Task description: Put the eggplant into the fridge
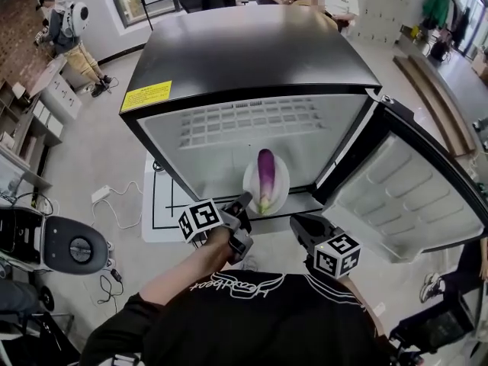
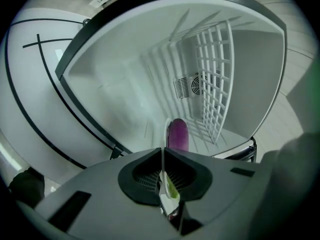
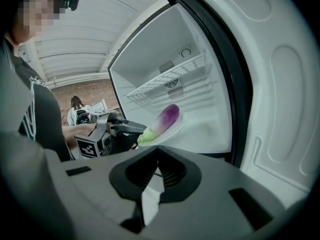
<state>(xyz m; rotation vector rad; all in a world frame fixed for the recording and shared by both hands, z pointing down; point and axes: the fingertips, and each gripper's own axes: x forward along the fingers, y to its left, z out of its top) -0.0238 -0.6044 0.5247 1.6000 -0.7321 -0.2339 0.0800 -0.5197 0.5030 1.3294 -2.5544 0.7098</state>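
A purple eggplant (image 1: 265,178) with a green stem end lies on a small white plate (image 1: 248,183). My left gripper (image 1: 245,202) is shut on the plate's near rim and holds it level at the mouth of the open black fridge (image 1: 252,59), just above the fridge floor. In the left gripper view the plate (image 2: 165,134) runs edge-on between the jaws, with the eggplant (image 2: 177,134) beyond. The right gripper view shows the eggplant (image 3: 162,121), the plate (image 3: 179,125) and the left gripper (image 3: 122,128). My right gripper (image 1: 299,223) hangs shut and empty beside the plate, below the door.
The fridge door (image 1: 396,197) stands swung open to the right. A white wire shelf (image 1: 252,120) spans the upper fridge. The fridge stands on a white mat with black lines (image 1: 156,204). A power strip (image 1: 101,194) lies on the floor at left; several people stand behind.
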